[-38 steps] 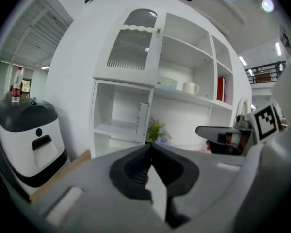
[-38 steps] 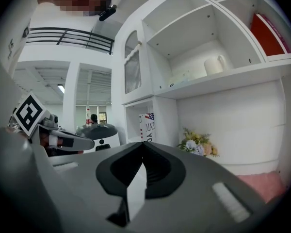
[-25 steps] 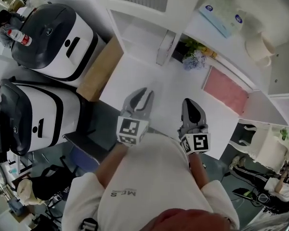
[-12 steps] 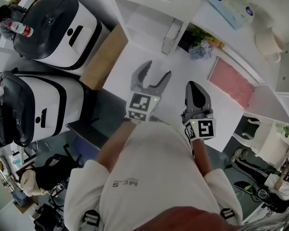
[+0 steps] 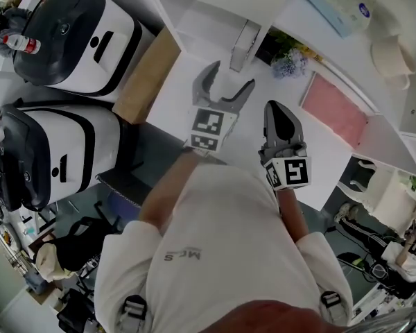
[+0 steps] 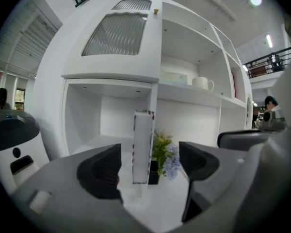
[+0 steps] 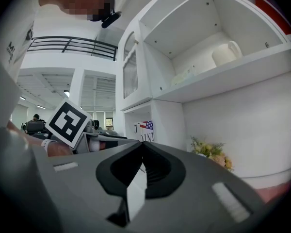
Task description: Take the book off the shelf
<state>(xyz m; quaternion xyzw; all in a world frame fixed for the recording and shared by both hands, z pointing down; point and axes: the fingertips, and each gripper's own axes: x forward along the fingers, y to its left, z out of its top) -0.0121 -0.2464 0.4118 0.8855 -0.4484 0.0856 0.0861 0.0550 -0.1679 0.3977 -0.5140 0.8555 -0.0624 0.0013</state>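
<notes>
Left gripper [image 5: 228, 82]: jaws opening wide, aimed at book [image 5: 243, 44], no contact. Book upright on lowest shelf [image 5: 194, 30], just beside potted flowers [image 5: 289, 64]. Left gripper view alone shows book's narrow white edge framed between jaws. Right gripper view alone shows flag-printed cover. Right gripper [image 5: 277, 111]: jaws together, empty.

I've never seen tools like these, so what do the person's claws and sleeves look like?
The left claw and right claw are grey, with two curved jaws lined by dark ribbed pads. Each carries a white cube printed with black square markers. The person wears a white short-sleeved shirt.
</notes>
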